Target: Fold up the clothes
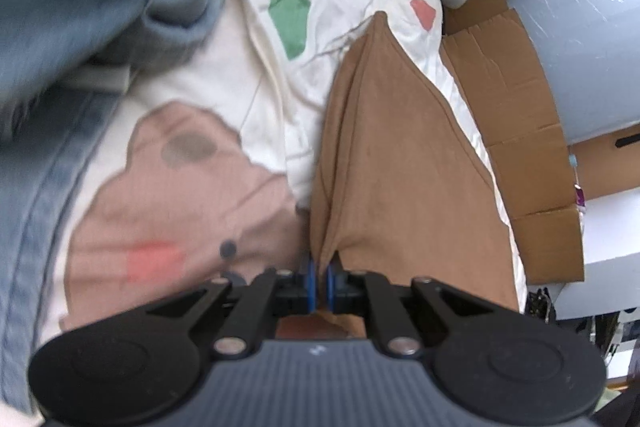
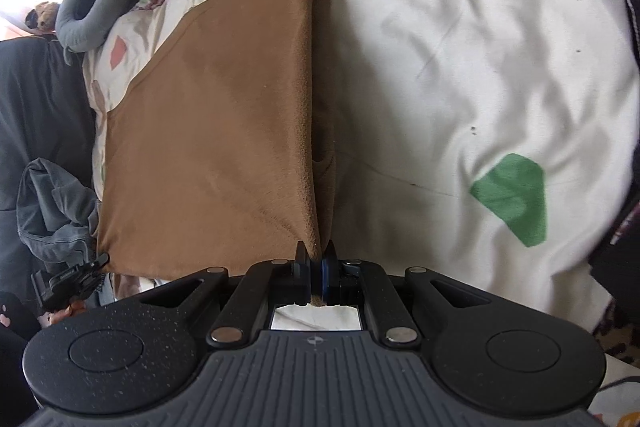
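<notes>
The brown cloth (image 1: 400,163) lies on the white bedsheet (image 1: 224,75) with its coloured patches, one edge lifted into a ridge. The left gripper (image 1: 320,269) is pressed together on a corner of the brown cloth, and the right gripper (image 2: 317,259) pinches another corner of it, the fabric caught between the pads. Blue denim (image 1: 60,27) is heaped on the bedsheet, apart from the brown cloth. Flat cardboard (image 1: 516,131) sits just beside the bedsheet's edge. A grey pillow (image 2: 92,11) rests near that edge too.
</notes>
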Demonstrator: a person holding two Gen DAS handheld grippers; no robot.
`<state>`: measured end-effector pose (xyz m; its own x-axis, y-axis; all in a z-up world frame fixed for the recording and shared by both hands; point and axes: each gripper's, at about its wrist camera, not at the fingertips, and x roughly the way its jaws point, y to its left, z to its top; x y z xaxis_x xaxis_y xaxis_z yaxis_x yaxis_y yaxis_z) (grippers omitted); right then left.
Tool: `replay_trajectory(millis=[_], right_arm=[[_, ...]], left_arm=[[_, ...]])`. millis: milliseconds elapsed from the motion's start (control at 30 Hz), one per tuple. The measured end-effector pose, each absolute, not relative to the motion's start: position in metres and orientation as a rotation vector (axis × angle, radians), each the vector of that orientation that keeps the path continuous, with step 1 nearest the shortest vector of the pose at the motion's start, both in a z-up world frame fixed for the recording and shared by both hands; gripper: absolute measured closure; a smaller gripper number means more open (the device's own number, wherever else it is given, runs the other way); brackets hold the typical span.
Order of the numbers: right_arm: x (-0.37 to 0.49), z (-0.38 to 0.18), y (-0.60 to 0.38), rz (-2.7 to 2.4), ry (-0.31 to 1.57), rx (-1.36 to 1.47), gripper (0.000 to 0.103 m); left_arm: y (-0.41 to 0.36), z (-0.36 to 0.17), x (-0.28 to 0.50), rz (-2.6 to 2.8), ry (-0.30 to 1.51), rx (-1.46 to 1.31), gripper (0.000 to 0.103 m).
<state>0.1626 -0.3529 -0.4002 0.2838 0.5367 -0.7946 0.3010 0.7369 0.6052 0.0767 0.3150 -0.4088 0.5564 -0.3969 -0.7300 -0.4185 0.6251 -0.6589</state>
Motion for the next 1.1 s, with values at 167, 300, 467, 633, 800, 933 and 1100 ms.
replay_trajectory(millis=[167,300,467,633,800,933,1100], right_arm=[[0.16,-0.407,-0.356,0.159,1.344,0.734,0.101],[0.162,-0.417,-0.349,0.18,1.363,0.714,0.099],[0.166,-0.408,-0.345,0.161,1.43,0.634,0.09],[0.174,-0.382,-0.351,0.12,1.45,0.544,0.084],[0.196,-0.358,-0.34,0.162,1.416,0.491,0.084],[0.217,-0.351,-0.316,0.247,1.395,0.453,0.084],[0.236,-0.366,-0.269,0.389,1.374,0.444,0.084]], left_arm=[[0.308,-0.413,0.064,-0.008,1.04,-0.929,0.097],[0.308,-0.419,0.063,-0.017,1.03,-0.926,0.096],[0.308,-0.429,0.064,-0.046,1.013,-0.921,0.089],[0.307,-0.443,0.066,-0.079,0.991,-0.944,0.084],[0.314,-0.456,0.067,-0.111,0.957,-1.019,0.083],[0.316,-0.462,0.067,-0.11,0.94,-1.067,0.092],[0.313,-0.46,0.064,-0.112,0.945,-1.069,0.094]])
